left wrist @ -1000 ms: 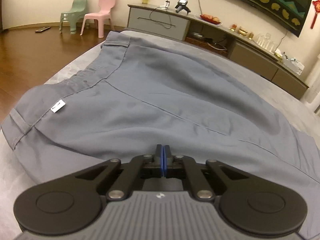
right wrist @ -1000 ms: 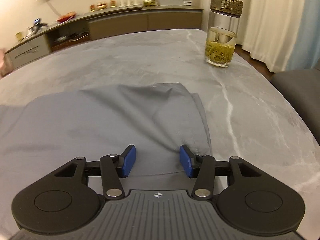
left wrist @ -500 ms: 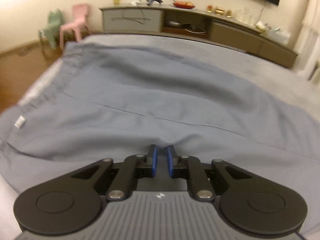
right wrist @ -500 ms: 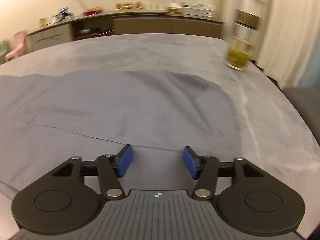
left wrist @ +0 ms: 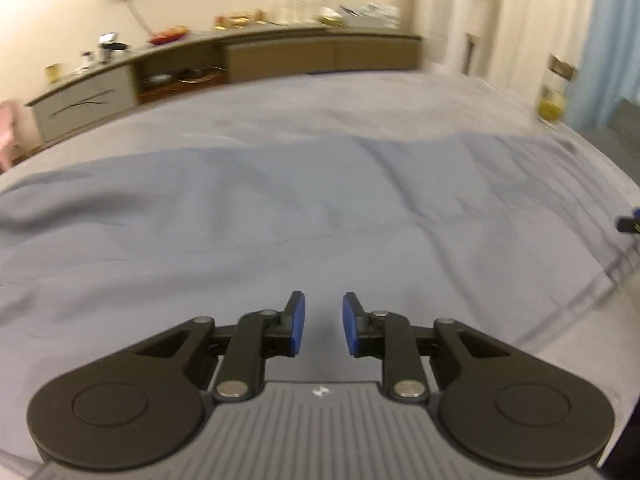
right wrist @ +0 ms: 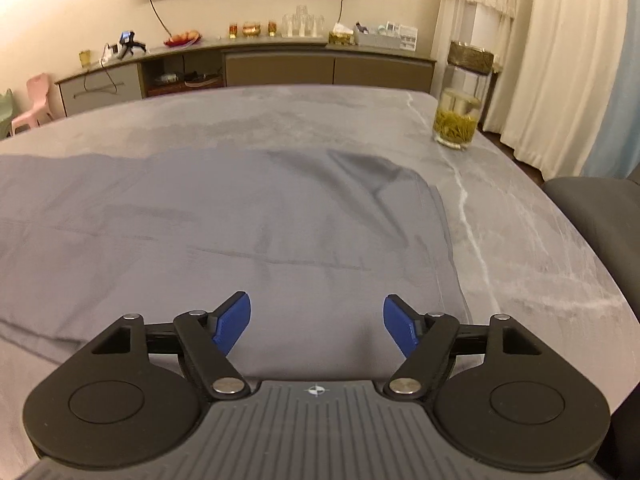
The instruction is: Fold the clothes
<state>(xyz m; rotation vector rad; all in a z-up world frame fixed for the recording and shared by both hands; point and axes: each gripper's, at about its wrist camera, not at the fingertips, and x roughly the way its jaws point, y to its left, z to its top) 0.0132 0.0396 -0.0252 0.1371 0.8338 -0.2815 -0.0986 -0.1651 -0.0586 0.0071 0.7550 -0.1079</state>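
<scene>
A grey garment (left wrist: 280,216) lies spread flat on the grey marble table (left wrist: 360,100). It also shows in the right wrist view (right wrist: 240,220), with its right edge near the table's right side. My left gripper (left wrist: 322,320) is open and empty, its blue pads (left wrist: 297,320) a small gap apart, just above the cloth near its front edge. My right gripper (right wrist: 316,324) is open wide and empty, above the garment's right end. The tip of the right gripper (left wrist: 630,222) shows at the right edge of the left wrist view.
A glass jar of green tea (right wrist: 458,116) stands on the table (right wrist: 520,240) at the far right. It also shows blurred in the left wrist view (left wrist: 554,96). A long sideboard (right wrist: 260,68) runs along the back wall. A dark chair (right wrist: 600,216) stands right of the table.
My left gripper has opened, let go of the cloth and swung right along the garment. My right gripper has opened wider and shifted a little over the garment's right end.
</scene>
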